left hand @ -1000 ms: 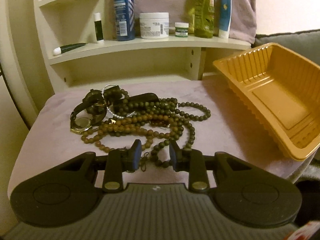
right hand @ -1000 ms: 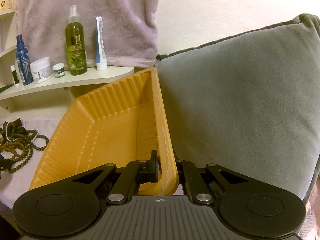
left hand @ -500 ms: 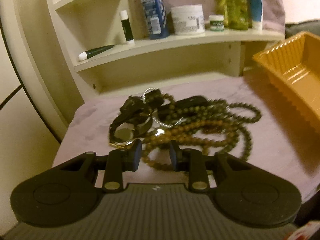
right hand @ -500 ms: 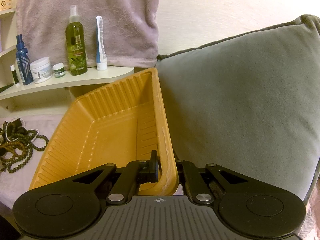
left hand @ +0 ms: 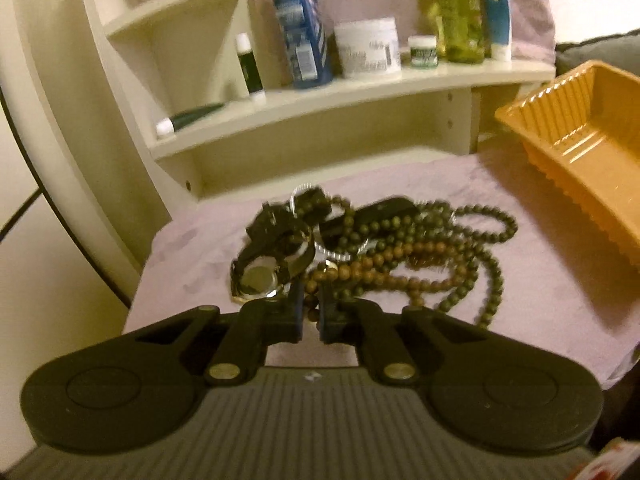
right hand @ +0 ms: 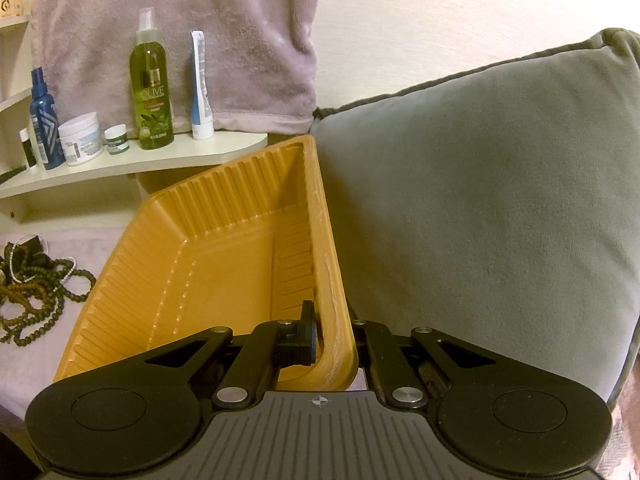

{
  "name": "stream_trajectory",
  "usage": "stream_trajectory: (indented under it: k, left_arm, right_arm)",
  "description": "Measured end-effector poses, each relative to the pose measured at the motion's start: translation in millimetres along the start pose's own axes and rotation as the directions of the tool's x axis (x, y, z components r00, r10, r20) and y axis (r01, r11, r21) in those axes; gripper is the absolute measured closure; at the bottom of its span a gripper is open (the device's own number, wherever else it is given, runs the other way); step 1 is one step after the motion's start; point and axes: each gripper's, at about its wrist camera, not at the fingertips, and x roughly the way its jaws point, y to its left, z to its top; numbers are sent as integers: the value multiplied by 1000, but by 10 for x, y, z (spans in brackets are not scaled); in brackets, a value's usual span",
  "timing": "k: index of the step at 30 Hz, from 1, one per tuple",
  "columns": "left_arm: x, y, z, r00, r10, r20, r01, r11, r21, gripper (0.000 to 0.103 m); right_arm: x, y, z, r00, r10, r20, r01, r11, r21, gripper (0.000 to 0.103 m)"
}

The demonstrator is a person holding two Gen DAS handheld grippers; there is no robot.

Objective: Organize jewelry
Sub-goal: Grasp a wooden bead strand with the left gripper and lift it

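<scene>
Left gripper (left hand: 311, 307) nipped shut on brown beads (left hand: 394, 270); only right view shows right gripper (right hand: 334, 334) clamping tray (right hand: 332, 280) rim.

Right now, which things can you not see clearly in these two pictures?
- Left wrist view: motion blur hides whether the left gripper really pinches the brown beads.
- Same view: the right edge cuts the orange tray.
- Right wrist view: the tray wall hides the right gripper's outer finger; the left edge cuts the bead pile.

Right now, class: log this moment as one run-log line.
left gripper: shut on brown beads | right gripper: shut on orange tray rim
</scene>
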Motion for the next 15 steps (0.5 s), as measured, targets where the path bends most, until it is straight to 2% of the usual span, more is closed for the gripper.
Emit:
stream_trajectory:
  k: [10,15]
  left_arm:
    - [-477,79,517,991,-46,127,40,998,49,97]
    - [-656,69,819,980,-106,166,93,992,85,97]
  right_arm:
    - [-57,35,-12,999,18,29,-18,1000,-3,99]
    - [-65,32,-17,999,24,36,-24,1000,3,99]
